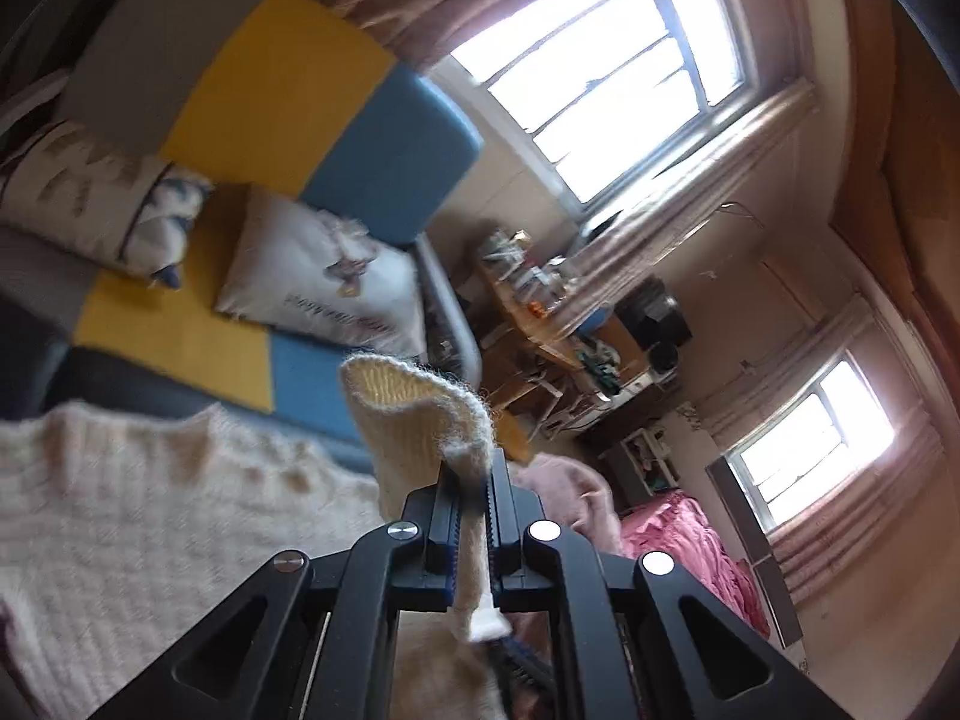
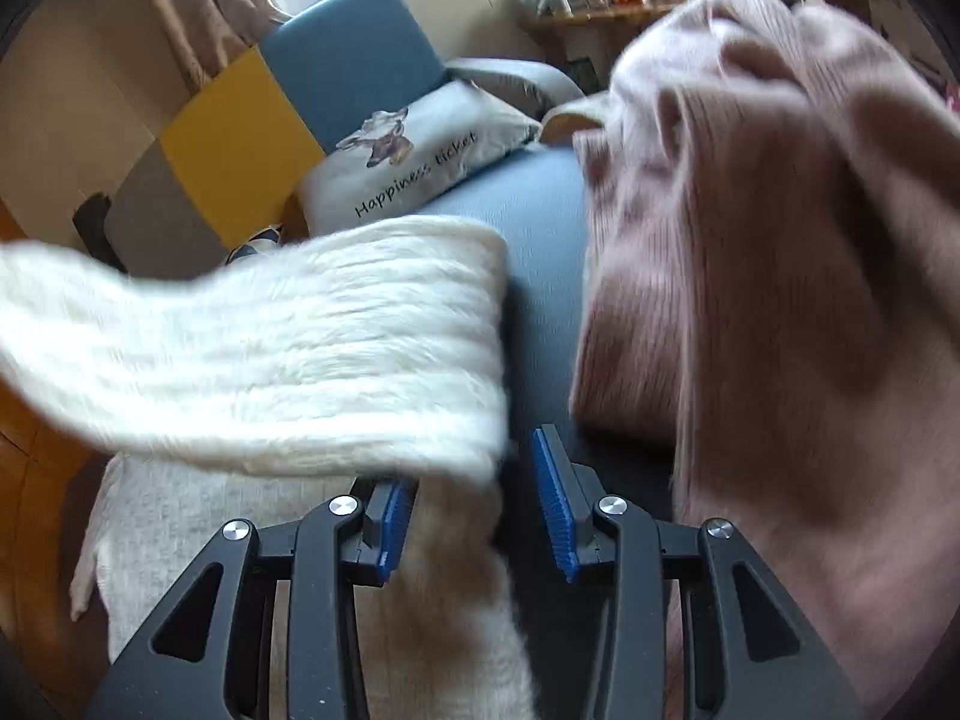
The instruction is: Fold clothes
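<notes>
Left gripper [image 1: 474, 480] clenched on cream sweater [image 1: 150, 510] edge, raised ahead; right gripper [image 2: 474, 498] released — likely mid-fold; next, carry edge across.

Knit wool, woven upholstery and matt plastic

I see a fuzzy, chunky-ribbed cream sweater [image 2: 288, 348] beside a finer-ribbed, soft pink sweater [image 2: 780, 276]; the sofa [image 2: 540, 228] wears smooth matt woven cloth. My right gripper [image 2: 474, 504] is matt black plastic with ridged blue pads [image 2: 555, 510] and shiny metal rivets; the left gripper [image 1: 474, 480] matches.
</notes>
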`<state>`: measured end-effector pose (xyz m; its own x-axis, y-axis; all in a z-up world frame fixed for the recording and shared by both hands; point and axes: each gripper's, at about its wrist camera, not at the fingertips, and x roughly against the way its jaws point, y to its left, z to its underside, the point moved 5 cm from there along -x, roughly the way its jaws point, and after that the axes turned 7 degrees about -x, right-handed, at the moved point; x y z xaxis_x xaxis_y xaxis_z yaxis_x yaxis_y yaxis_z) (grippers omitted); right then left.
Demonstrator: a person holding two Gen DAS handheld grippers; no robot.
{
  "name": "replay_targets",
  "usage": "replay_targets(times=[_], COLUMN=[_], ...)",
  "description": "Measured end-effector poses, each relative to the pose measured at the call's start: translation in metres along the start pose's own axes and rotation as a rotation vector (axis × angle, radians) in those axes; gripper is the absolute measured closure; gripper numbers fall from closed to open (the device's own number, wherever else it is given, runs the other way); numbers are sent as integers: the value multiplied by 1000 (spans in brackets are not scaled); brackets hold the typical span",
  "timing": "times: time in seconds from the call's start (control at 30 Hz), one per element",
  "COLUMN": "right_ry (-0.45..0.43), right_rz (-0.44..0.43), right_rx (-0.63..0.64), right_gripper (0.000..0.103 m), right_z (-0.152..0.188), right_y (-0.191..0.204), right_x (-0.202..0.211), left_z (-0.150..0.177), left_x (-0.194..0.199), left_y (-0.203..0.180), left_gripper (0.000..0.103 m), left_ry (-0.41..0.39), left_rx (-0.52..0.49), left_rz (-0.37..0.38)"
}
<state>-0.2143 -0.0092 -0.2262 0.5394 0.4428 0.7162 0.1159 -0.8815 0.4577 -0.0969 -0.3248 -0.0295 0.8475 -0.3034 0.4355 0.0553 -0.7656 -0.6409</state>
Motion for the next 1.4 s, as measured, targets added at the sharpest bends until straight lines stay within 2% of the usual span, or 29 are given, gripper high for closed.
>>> replay_targets(times=[0.07, 0.2, 0.33, 0.43, 0.53, 0.57, 0.6, 0.67, 0.73, 0.8, 0.87, 0.93, 1.0, 1.1, 1.2, 1.27, 1.33, 1.4], right_ry=[24, 49, 47, 18, -26, -40, -41, -32, -17, -4, 28, 57, 98, 163, 143, 100, 71, 90], right_rz=[-8, -1, 58, 103, 133, 142, 147, 161, 169, 163, 121, 98, 71, 41, 41, 24, -20, -19], right_rx=[-11, 5, 96, 173, 233, 244, 243, 250, 259, 257, 248, 258, 259, 269, 315, 314, 297, 296], right_gripper=[61, 61, 61, 61, 63, 72, 76, 76, 76, 76, 76, 76, 75, 67, 67, 67, 63, 56], right_z=[5, 8, 10, 12, 7, 1, 1, 4, 11, 17, 18, 19, 22, 28, 24, 7, -12, -26], right_y=[-2, 2, 15, 17, 22, 27, 26, 24, 22, 18, 18, 18, 17, 12, 13, 18, 28, 39], right_x=[-3, -6, -10, -1, 10, 5, 4, 1, -5, -9, -10, -9, -7, 3, 25, 38, 43, 26], left_z=[24, 65, 83, 74, 54, 47, 42, 36, 46, 65, 90, 109, 120, 125, 123, 122, 120, 121], left_x=[1, -4, -7, -2, 5, 7, 9, 13, 9, 4, -1, -2, 0, 3, -2, -5, -8, -9], left_y=[35, 91, 126, 124, 103, 95, 91, 83, 87, 108, 137, 160, 175, 181, 181, 181, 180, 178], left_gripper=[97, 97, 97, 97, 97, 97, 97, 97, 97, 97, 97, 97, 97, 96, 96, 92, 92, 92], left_ry=[29, 99, 121, 99, 50, 29, 12, -16, 13, 67, 129, 157, 161, 157, 174, 185, 197, 209], left_rx=[42, 116, 169, 148, 82, 67, 53, 29, 23, 41, 102, 158, 210, 236, 245, 253, 257, 246], left_rz=[-69, -161, -217, -218, -193, -179, -181, -183, -207, -265, -318, -348, -337, -314, -302, -294, -290, -303])
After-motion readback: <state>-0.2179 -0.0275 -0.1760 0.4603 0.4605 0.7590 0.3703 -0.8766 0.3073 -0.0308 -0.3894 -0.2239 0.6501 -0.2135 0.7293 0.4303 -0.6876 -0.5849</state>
